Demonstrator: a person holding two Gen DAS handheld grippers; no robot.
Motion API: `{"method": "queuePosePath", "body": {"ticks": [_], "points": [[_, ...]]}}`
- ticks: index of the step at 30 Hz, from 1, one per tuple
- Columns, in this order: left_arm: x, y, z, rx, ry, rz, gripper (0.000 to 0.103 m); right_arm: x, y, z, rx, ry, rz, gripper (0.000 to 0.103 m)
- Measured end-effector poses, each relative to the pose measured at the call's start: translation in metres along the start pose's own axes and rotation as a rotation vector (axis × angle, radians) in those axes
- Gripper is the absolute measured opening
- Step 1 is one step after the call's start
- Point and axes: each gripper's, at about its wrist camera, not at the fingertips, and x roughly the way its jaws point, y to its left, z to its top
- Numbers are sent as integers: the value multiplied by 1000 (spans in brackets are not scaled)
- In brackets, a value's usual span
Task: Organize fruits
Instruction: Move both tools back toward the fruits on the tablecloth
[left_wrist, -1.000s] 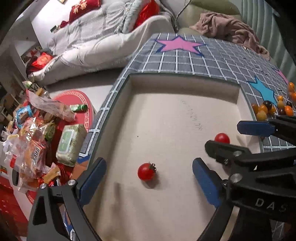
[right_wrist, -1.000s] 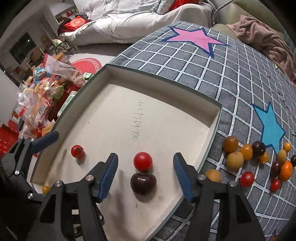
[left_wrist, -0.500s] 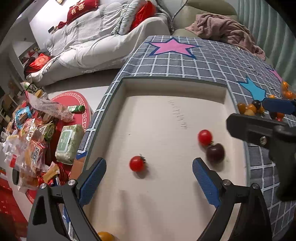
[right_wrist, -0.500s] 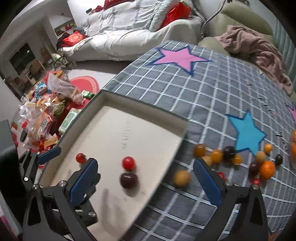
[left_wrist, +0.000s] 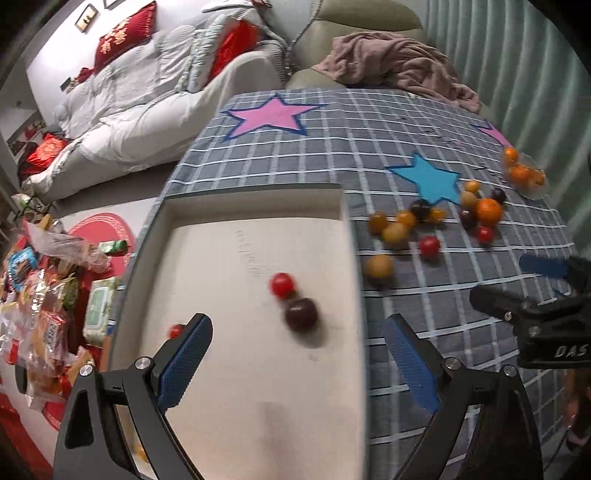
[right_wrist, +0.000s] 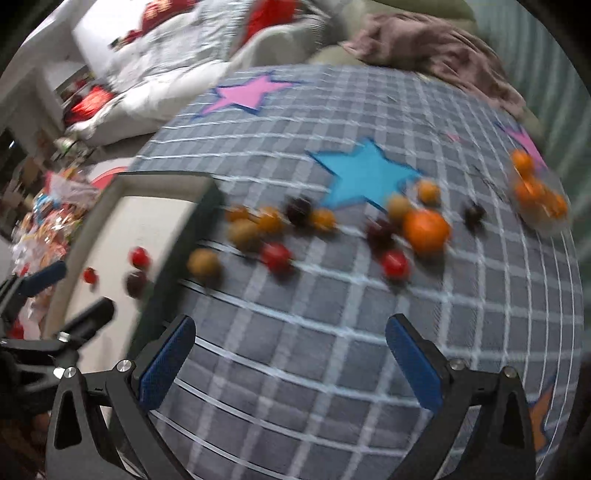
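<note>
Inside tray (left_wrist: 343, 206): red tomato (left_wrist: 282, 284), dark plum (left_wrist: 301, 314) placed. Loose fruits (right_wrist: 424, 229) at 1 o'clock remained on table (right_wrist: 295, 350). Left tool (left_wrist: 295, 365), right tool (right_wrist: 290, 360): both spread apart, empty.

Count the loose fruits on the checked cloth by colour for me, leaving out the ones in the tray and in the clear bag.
Red fruits: 2
Dark purple fruits: 3
Yellow to orange fruits: 8
Total: 13
</note>
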Motion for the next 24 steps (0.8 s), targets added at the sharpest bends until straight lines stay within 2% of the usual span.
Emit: {"method": "queuePosePath", "body": {"ticks": [4,13,19,24], "points": [[0,-23,0,25,11,-27,95,-2,-32,-17,44,4,-39,103],[4,-76,8,103,0,-52,95,-10,-88,-27,138,-13,-102,103],[16,-104,18,135,-6,-50,95,-10,-108,-21,168,-24,-118,103],[29,-111,23,127,10,-41,95,-6,-111,-3,167,-44,-103,103]]}}
